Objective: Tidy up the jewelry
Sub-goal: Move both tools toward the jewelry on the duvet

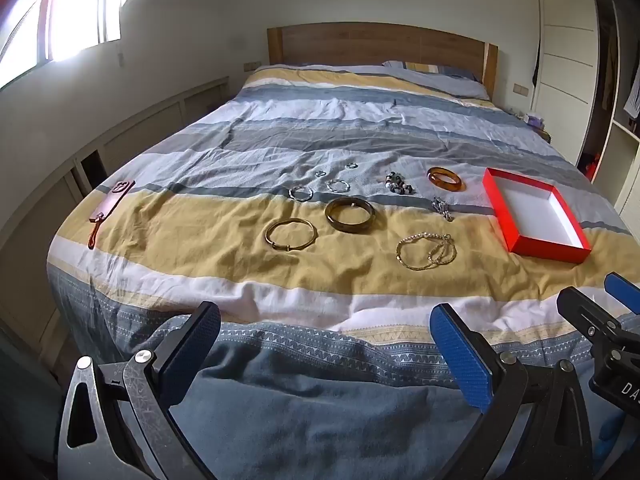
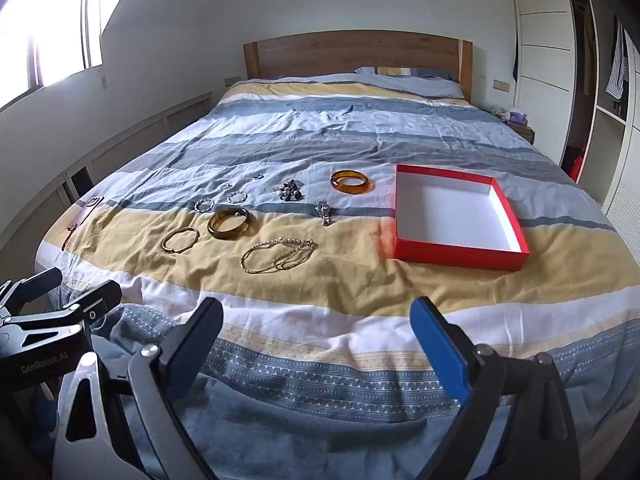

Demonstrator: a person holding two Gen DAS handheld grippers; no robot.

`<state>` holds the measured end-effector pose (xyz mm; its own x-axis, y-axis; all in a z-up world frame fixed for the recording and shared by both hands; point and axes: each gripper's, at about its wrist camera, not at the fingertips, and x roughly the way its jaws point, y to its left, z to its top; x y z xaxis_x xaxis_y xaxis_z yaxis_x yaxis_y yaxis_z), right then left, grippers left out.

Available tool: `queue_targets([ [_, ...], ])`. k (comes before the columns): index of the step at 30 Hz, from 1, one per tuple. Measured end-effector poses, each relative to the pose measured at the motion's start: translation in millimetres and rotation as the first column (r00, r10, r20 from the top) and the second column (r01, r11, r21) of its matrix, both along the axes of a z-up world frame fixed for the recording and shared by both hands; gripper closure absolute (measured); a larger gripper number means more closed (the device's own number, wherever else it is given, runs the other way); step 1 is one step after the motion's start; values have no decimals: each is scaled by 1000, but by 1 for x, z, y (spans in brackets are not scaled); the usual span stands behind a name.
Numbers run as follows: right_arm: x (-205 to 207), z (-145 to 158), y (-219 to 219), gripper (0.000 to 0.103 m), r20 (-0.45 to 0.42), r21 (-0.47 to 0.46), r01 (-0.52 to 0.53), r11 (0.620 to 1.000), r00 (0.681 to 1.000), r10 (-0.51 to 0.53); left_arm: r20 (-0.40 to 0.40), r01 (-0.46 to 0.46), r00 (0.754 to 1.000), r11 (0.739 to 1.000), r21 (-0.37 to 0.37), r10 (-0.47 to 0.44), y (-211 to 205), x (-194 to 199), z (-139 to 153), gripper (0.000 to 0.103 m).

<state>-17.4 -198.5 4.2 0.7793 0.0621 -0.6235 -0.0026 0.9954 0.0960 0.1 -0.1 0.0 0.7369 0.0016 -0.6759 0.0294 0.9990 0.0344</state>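
Jewelry lies spread on the striped bedspread (image 1: 200, 248). Nearest is a gold chain necklace (image 1: 426, 250) (image 2: 278, 256), then a thin gold bangle (image 1: 291, 234) (image 2: 180, 239) and a dark brown bangle (image 1: 350, 214) (image 2: 229, 222). Farther back lie an amber bangle (image 1: 445, 178) (image 2: 352, 182), a dark bead bracelet (image 1: 398, 184) (image 2: 291, 191), a silver piece (image 1: 442, 208) (image 2: 325, 211) and small silver rings (image 1: 301, 193) (image 2: 204, 204). An open red box (image 1: 536, 216) (image 2: 456, 220) with a white, empty inside sits to the right. My left gripper (image 1: 324, 344) and right gripper (image 2: 316, 332) both hover open over the bed's foot, holding nothing.
A pink phone with a strap (image 1: 110, 210) lies near the bed's left edge. The wooden headboard (image 1: 380, 42) stands at the back and a white wardrobe (image 2: 544, 56) on the right. Low cabinets (image 1: 132, 140) line the left wall under a bright window.
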Motion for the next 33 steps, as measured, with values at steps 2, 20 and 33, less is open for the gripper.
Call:
queue_targets([
  [2,0,0,0,8,-3,4,-1,1000,1000,1,0,-1,1000,1000,2,1,0,0,0,1],
  [20,13,-9,0,8,-9,20,-15,1000,1000,15,-52,45,998,999,-24,-46,-6,10,-14,1],
  [33,29,-37,6,8,-71,48,-58,997,996,61,-87,18,996,999,-44,-21,15,25,-35,1],
])
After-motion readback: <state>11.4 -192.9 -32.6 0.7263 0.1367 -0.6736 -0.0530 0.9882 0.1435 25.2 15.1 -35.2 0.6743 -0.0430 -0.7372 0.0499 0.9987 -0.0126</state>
